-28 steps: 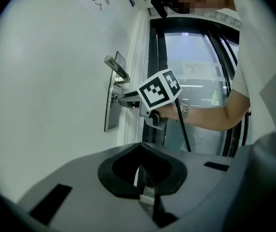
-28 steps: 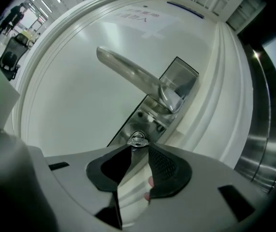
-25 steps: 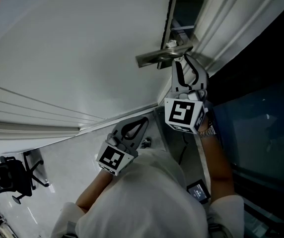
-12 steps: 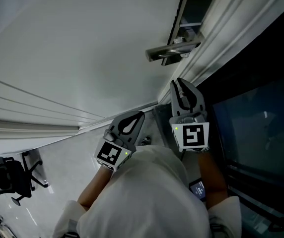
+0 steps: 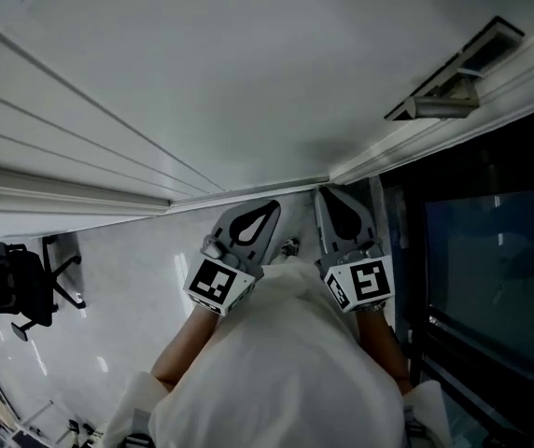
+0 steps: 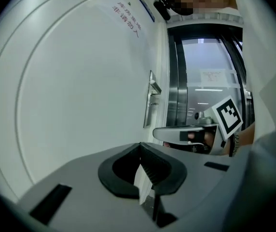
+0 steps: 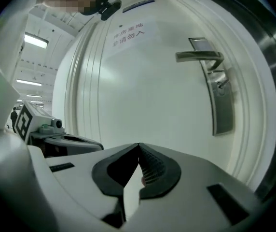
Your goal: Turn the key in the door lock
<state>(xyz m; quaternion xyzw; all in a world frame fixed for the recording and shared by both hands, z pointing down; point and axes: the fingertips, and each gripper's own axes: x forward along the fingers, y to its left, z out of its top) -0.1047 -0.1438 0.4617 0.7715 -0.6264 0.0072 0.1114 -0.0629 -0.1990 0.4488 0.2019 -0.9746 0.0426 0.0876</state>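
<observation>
The lock sits in a long, brushed-metal plate [image 7: 221, 105] on the smooth white door [image 5: 248, 63]. A flat metal lever handle [image 7: 198, 56] juts from the top of the plate. The keyhole is just under the lever, but it is too small to tell whether a key is in it. In the head view this hardware lies at about 2 o'clock, well apart from both tools.

The right tool [image 5: 329, 194] is grey plastic with black ribbed pads. Its jaws are closed tip to tip with nothing between them. A second ago they stood apart right at the lever; now it hangs low at 6 o'clock, just beside the left tool [image 5: 269, 209]. The left tool is likewise shut and empty (each carries its square-marked cube at the wrist end).

A paper sign [image 7: 128, 33] with red print is stuck on the door at 11 o'clock in the right gripper view. A dark glass panel [image 5: 491, 269] borders the door frame at 4 o'clock. A black office chair [image 5: 15, 297] stands on the glossy pale floor [image 5: 118, 287] at 8 o'clock.
</observation>
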